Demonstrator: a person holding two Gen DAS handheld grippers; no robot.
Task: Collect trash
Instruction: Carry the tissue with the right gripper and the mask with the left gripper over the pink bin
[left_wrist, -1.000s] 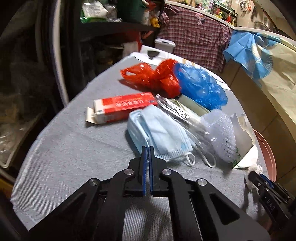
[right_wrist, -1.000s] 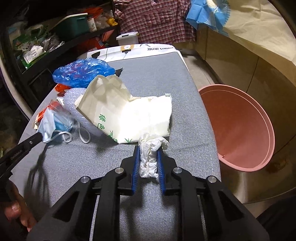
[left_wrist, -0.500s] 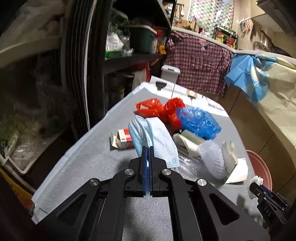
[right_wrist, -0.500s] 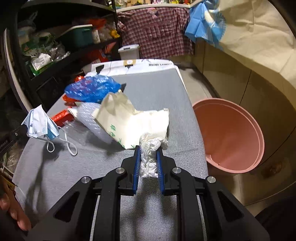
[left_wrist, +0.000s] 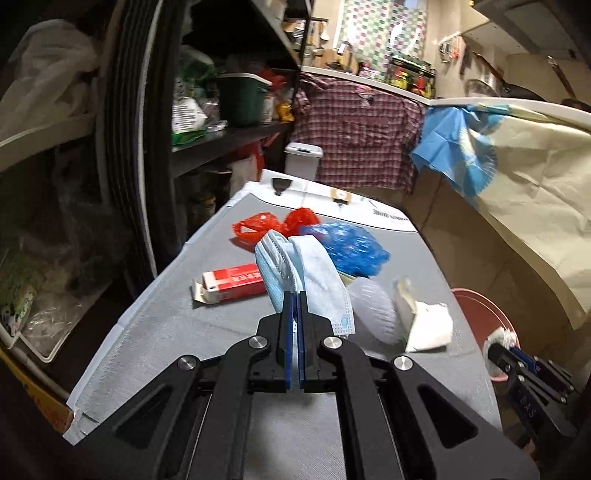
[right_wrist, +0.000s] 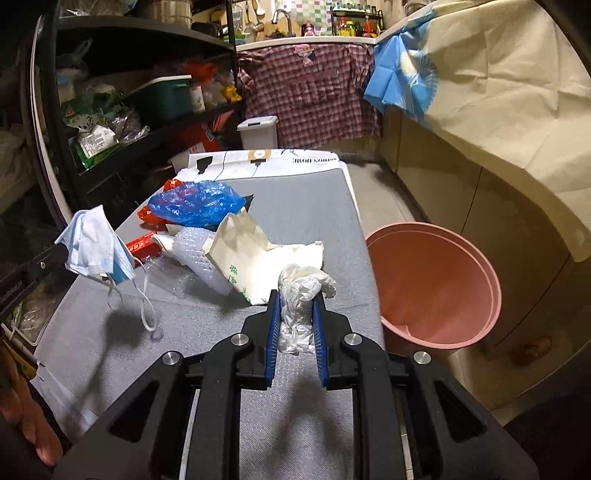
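My left gripper (left_wrist: 294, 295) is shut on a light blue face mask (left_wrist: 303, 269) and holds it up above the grey table (left_wrist: 177, 325); the mask also shows hanging at the left of the right wrist view (right_wrist: 96, 247), its ear loops dangling. My right gripper (right_wrist: 294, 299) is shut on a crumpled white tissue (right_wrist: 301, 291), lifted above the table's right side. The right gripper also shows at the left wrist view's lower right (left_wrist: 498, 350). A pink bin (right_wrist: 436, 284) stands on the floor right of the table.
On the table lie a red plastic bag (left_wrist: 273, 225), a blue plastic bag (right_wrist: 195, 203), a red and white box (left_wrist: 229, 282), bubble wrap (right_wrist: 195, 254) and a cream paper bag (right_wrist: 255, 258). Dark shelves (right_wrist: 122, 122) stand at the left.
My left gripper lifted the face mask off the table and higher. My right gripper rose a little with the tissue.
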